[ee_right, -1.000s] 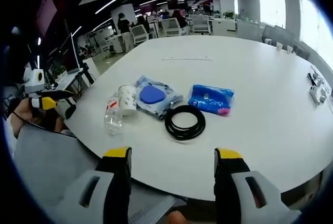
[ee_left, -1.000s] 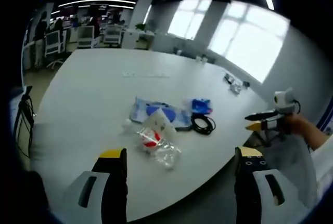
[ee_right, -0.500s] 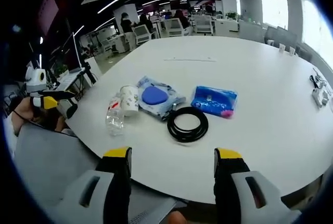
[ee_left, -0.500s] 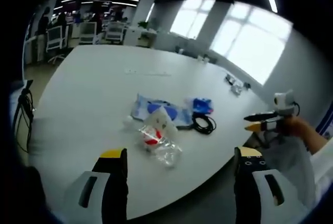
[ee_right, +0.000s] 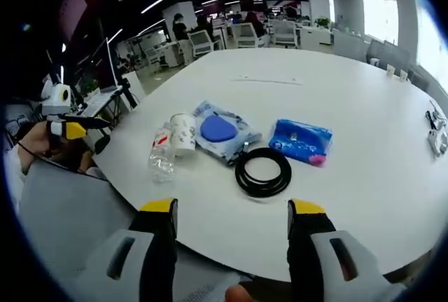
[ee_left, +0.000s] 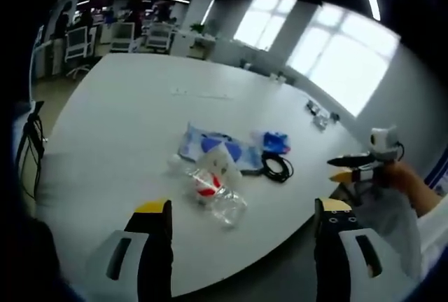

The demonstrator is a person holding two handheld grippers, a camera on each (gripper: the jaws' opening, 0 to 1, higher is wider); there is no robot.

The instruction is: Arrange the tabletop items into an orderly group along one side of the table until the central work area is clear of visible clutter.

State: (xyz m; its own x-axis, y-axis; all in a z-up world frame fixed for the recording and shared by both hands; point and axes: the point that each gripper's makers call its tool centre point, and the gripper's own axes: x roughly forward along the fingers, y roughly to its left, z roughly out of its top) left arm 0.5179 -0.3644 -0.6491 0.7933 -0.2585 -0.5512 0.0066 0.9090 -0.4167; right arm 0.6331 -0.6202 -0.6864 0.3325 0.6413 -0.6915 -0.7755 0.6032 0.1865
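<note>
so far — progress: by my reading nothing was tidied yet; the items lay in a loose cluster near the table's near edge, and no grab had begun.
table: the large white oval table filled the middle of the right gripper view, with small grey objects far off at the right edge of the frame.
bottle: a clear crushed plastic bottle with a red label lay on its side at centre left, touching a white paper cup also tipped over.
pouches: a pale blue plastic pouch with a dark blue round pad sat just right of the cup; a bright blue plastic packet lay further right, apart from it.
cable: a black coiled cable lay below and between the two pouches, nearest the frame's centre.
right gripper: jaws parted wide, holding nothing; the cable sat above the gap, well apart from the yellow tips.
left gripper: jaws likewise spread and empty; in the left gripper view the bottle lay just above the left yellow tip, not touching.
left to do: every item, i judged, needed moving to one side.
</note>
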